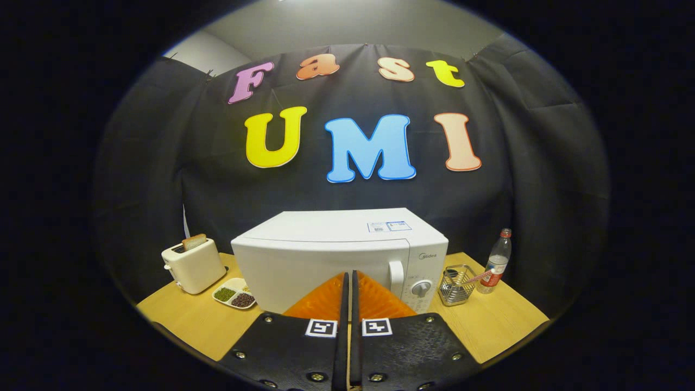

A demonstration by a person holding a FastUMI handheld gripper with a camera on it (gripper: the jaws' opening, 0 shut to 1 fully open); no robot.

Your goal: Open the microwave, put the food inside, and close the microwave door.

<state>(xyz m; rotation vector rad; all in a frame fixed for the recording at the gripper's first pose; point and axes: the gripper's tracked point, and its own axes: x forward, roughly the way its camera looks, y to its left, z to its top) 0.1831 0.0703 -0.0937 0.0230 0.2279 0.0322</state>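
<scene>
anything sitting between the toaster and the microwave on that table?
Yes, in the gripper view a divided dish of green and dark beans lies on the table between the toaster and the microwave. The gripper, fingers together, holds nothing.

A: Support — a light wooden tabletop [502,320]. White box-shaped microwave [331,255] sits mid-table, door shut.

B: Left of the microwave?

A: Cream toaster [194,266] holding a bread slice; white divided dish [234,294] of beans just beside the microwave.

B: Right?

A: Wire metal basket [455,285] close by; clear plastic bottle [498,262] past it.
</scene>
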